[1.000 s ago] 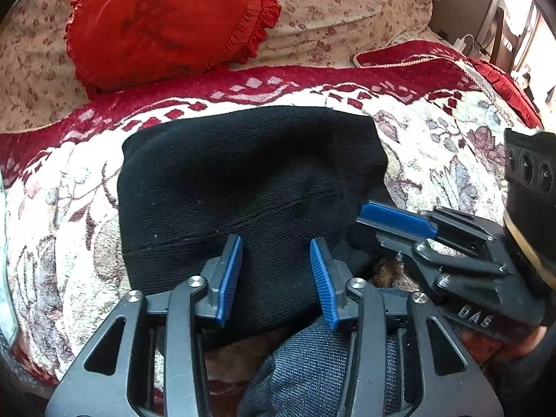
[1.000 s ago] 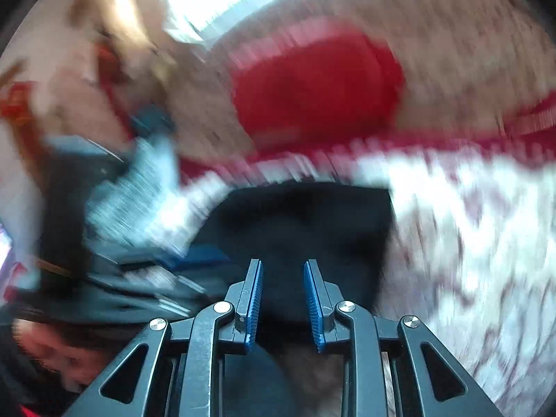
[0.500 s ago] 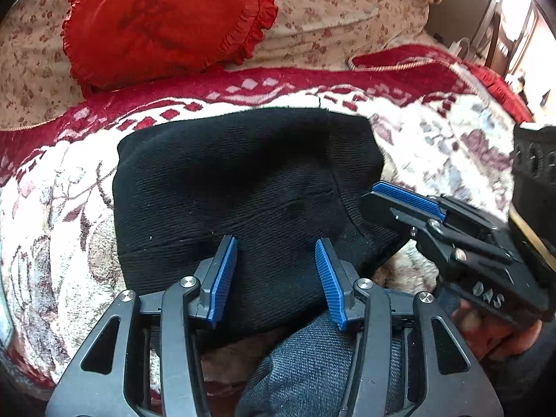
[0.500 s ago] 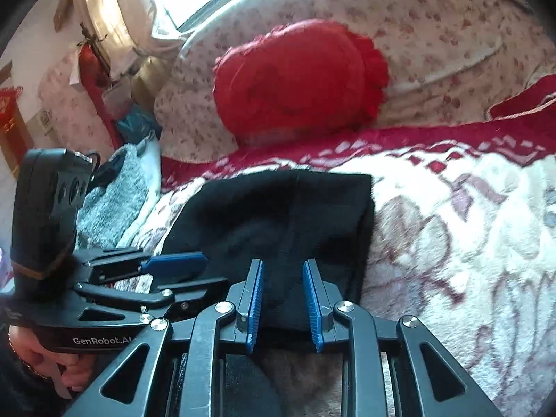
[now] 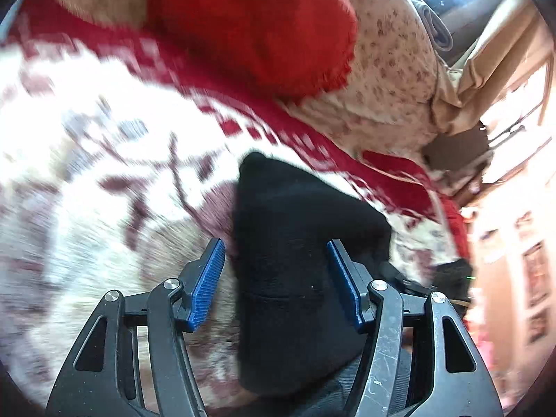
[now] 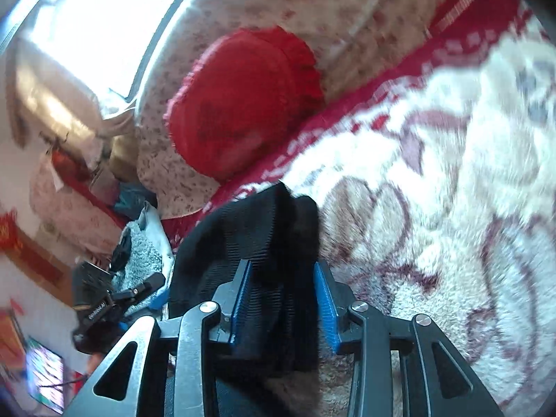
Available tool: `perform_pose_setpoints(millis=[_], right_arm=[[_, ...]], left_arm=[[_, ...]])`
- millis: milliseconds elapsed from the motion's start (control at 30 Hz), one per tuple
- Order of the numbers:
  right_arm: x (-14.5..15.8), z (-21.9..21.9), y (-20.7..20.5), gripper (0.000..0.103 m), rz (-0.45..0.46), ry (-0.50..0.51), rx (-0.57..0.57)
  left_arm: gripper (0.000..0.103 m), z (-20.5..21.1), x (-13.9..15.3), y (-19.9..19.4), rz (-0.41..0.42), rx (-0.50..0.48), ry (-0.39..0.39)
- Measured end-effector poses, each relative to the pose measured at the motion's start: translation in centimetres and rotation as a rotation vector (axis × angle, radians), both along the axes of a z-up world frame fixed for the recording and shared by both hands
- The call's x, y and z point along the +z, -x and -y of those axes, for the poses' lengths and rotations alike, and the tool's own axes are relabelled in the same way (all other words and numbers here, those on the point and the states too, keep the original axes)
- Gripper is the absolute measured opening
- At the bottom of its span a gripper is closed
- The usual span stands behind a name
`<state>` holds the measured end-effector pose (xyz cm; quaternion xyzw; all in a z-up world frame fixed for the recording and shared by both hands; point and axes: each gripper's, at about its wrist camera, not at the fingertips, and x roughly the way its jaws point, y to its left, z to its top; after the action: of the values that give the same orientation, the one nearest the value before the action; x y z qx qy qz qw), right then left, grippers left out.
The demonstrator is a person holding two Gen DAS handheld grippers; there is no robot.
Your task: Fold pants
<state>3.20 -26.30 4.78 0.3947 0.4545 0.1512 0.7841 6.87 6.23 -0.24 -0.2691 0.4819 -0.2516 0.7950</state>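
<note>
The black folded pants (image 5: 299, 243) lie on the red and cream floral blanket (image 5: 87, 160). My left gripper (image 5: 278, 278) is open, its blue pads well apart, with the pants bundle between them; the left pad stands clear of the cloth. My right gripper (image 6: 283, 299) is wider than before, with its blue pads either side of a thick edge of the pants (image 6: 264, 243); whether they press the cloth is unclear. The left gripper shows at the lower left of the right wrist view (image 6: 114, 299). Both views are tilted and motion-blurred.
A red frilled cushion (image 5: 257, 24) leans on the floral sofa back (image 5: 389, 80), also in the right wrist view (image 6: 243, 104). A grey fluffy cloth (image 6: 146, 257) lies at the blanket's left end. Furniture and curtains stand beyond.
Both grippers have swung and tilted sharply, and both views blurred. The pants bundle now looks narrower and bunched between the jaws. The right jaws have widened around the cloth.
</note>
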Motion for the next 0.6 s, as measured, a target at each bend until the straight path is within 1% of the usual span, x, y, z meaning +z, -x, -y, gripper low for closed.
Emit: perform_pose_setpoints(millis=[67, 133, 200, 233, 267, 300, 367, 433, 500, 533, 600], right_arm=[[-0.8, 0.4, 0.0, 0.036, -0.006, -0.064, -0.013], [-1.1, 0.6, -0.2, 0.036, -0.025, -0.132, -0.004], [-1.1, 0.5, -0.2, 0.038, -0.021, -0.122, 0.018], [-1.0, 0.1, -0.4, 0.039, -0.018, -0.111, 0.04], [-0.9, -0.2, -0.4, 0.039, -0.015, -0.1, 0.051], [-0.9, -0.4, -0.5, 0.037, -0.012, -0.088, 0.061], [-0.6, -0.7, -0.6, 0.034, -0.003, -0.053, 0.075], [0.5, -1.2, -0.8, 0.028, 0.039, -0.012, 0.094], [1.4, -1.2, -1.1, 0.028, 0.079, 0.005, 0.098], [1.7, -1.1, -1.4, 0.028, 0.094, 0.002, 0.093], [2.4, -0.2, -2.9, 0.028, 0.132, -0.036, 0.074]], left_arm=[[0.059, 0.7, -1.1, -0.2, -0.029, -0.028, 0.029], [0.059, 0.9, -1.5, -0.3, -0.019, -0.028, 0.063], [0.059, 1.2, -1.5, -0.3, -0.021, -0.026, 0.081], [0.056, 1.2, -1.4, -0.3, -0.024, -0.018, 0.077], [0.045, 1.1, -1.4, -0.3, -0.028, -0.009, 0.068], [0.036, 1.0, -1.3, -0.2, -0.025, -0.006, 0.057], [0.032, 1.1, -0.8, 0.1, -0.01, -0.014, 0.046], [0.032, 1.4, 0.4, 0.4, 0.029, -0.028, 0.012], [0.031, 1.8, 1.7, -0.3, 0.075, -0.041, 0.009], [0.031, 2.0, 2.2, -0.8, 0.089, -0.041, 0.01], [0.032, 2.5, 3.1, -2.4, 0.102, -0.035, 0.006]])
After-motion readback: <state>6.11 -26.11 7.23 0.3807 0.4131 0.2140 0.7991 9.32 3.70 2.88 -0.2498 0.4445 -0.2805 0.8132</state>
